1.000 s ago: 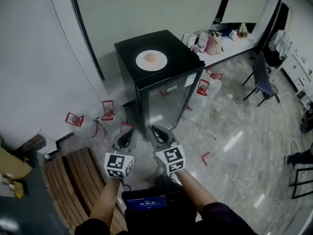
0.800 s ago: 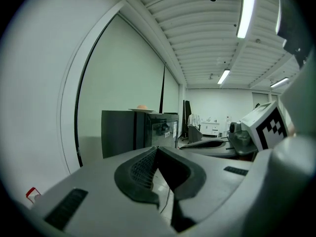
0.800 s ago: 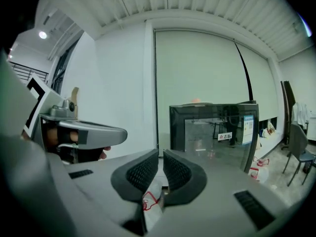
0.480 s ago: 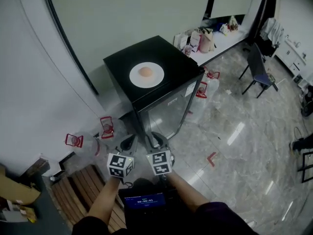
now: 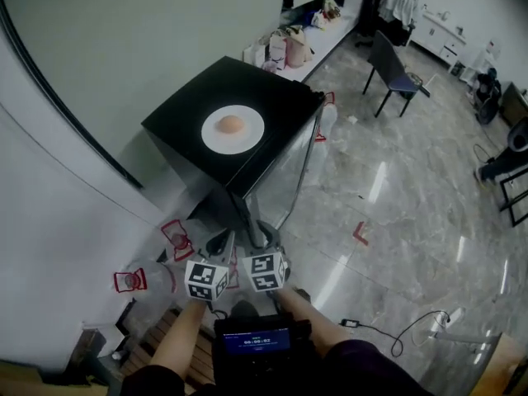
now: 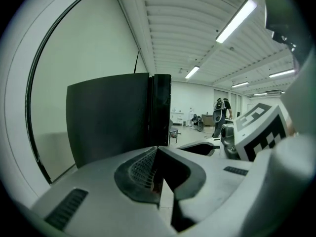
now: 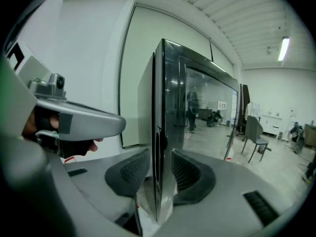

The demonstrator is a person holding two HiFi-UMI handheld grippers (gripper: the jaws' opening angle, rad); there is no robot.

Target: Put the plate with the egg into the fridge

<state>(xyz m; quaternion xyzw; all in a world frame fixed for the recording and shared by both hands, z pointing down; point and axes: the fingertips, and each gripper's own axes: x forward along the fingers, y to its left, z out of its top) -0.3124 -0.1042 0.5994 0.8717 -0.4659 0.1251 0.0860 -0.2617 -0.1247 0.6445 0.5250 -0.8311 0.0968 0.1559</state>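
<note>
A white plate (image 5: 247, 134) with a brownish egg (image 5: 231, 124) lies on top of the black fridge (image 5: 190, 118), whose glass door (image 5: 285, 176) is closed. Both grippers hang low in front of the fridge's near corner. My left gripper (image 5: 218, 241) is shut with nothing in it; in the left gripper view its jaws (image 6: 157, 151) meet before the fridge's dark side (image 6: 108, 117). My right gripper (image 5: 266, 233) is opening. In the right gripper view its pads (image 7: 190, 174) stand apart on either side of the door's edge (image 7: 159, 107), without pressing on it.
Water jugs with red handles (image 5: 177, 236) (image 5: 132, 280) stand on the floor by the wall at the left. A chair (image 5: 396, 66) and a counter with bags (image 5: 289, 46) are behind the fridge. A red mark (image 5: 360, 233) and a cable (image 5: 412, 337) lie on the glossy floor.
The view has swung so the fridge sits nearer and more to the left. Both grippers have come in close to its front corner. The right jaws have parted.
</note>
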